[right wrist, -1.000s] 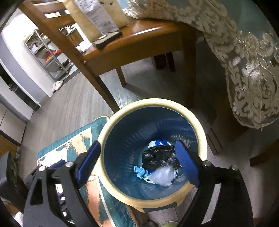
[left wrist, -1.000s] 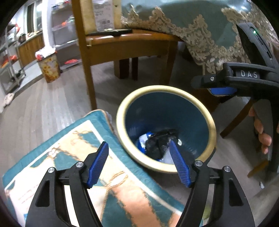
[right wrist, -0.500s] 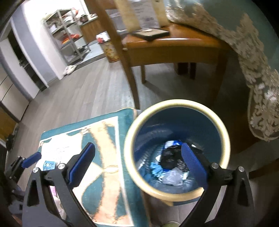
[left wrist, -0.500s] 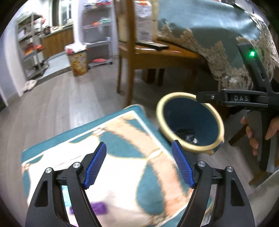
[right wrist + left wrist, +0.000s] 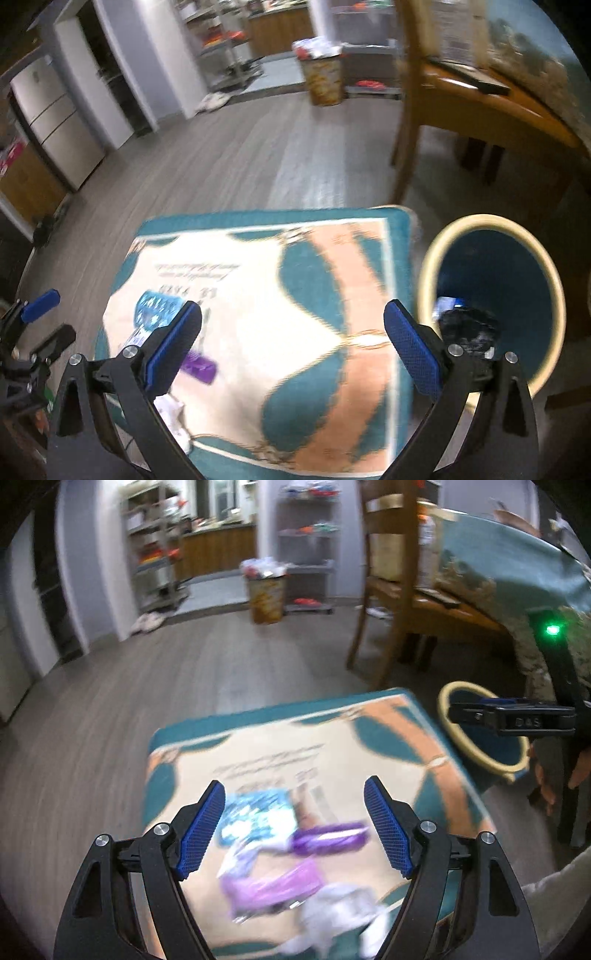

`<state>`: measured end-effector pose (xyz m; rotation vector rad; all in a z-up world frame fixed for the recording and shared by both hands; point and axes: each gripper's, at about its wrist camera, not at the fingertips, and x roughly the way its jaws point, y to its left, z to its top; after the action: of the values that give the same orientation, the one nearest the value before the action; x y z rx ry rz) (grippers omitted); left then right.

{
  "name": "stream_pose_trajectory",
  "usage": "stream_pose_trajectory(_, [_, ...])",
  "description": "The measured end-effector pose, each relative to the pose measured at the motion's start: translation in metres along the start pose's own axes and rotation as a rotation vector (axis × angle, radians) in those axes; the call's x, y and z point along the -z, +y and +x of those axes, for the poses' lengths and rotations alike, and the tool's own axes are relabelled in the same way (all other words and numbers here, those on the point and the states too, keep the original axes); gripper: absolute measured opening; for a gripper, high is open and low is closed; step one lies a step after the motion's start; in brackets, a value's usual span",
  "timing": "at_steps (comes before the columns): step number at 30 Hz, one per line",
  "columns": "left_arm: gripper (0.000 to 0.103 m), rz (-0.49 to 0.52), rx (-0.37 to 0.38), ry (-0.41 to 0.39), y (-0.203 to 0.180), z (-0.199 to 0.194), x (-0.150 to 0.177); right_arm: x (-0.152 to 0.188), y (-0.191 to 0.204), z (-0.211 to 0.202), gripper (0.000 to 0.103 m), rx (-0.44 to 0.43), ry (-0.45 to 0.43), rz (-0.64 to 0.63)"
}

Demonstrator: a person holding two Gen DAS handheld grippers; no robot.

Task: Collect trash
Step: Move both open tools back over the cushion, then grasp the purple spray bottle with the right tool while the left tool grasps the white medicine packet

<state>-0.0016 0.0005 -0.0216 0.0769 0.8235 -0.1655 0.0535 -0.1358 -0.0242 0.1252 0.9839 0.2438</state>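
You're holding the left gripper (image 5: 294,827) over the litter on the rug (image 5: 388,746), jaws spread wide and gripping nothing. That looks like lining up for a pick. The right gripper (image 5: 293,343) is also spread and empty, hanging above the rug beside the trash bin (image 5: 554,295), probably so it's ready once something gets lifted.

Trash to collect is sitting on the near end of the rug: a dark purple wrapper (image 5: 330,837), a lighter purple wrapper (image 5: 271,884) just below it, a blue-and-white packet (image 5: 255,818) to their left, and crumpled white tissue (image 5: 343,915) nearest you. Everything is motion-blurred, so exact edges are hard to call.

The dark purple wrapper is lying flat, long axis running left-right across the gap between your left fingers, so closing on it as-is means squeezing it end to end; turning the wrist may be needed. The lighter one is slanting slightly, right end higher in the left wrist view.

The bin is standing upright off the rug's right edge, already holding a black bag (image 5: 467,326) and scraps.
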Motion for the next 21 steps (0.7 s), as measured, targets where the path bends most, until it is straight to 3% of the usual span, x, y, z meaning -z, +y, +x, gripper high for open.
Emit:
stream_pose_trajectory(8, [0.078,-0.095,-0.13,0.077,0.069,0.008,0.04,0.021,0.068,0.032,0.097,-0.022,0.063,-0.187])
stream_pose_trajectory(12, [0.078,-0.146,-0.144,0.103,0.088,0.017,0.048,0.042,0.096,0.055,0.095,-0.009,0.119,-0.317])
stream_pose_trajectory(17, [0.078,-0.202,-0.155,0.148,0.106,0.033,0.055,0.068,0.126,0.084,0.087,0.012,0.175,-0.495])
stream_pose_trajectory(19, [0.078,-0.21,-0.156,0.153,0.109,0.036,0.056,0.073,0.134,0.092,0.079,0.011,0.186,-0.543])
stream_pose_trajectory(21, [0.078,-0.219,-0.149,0.156,0.114,0.038,0.055,0.074,0.141,0.1,0.079,0.007,0.2,-0.571])
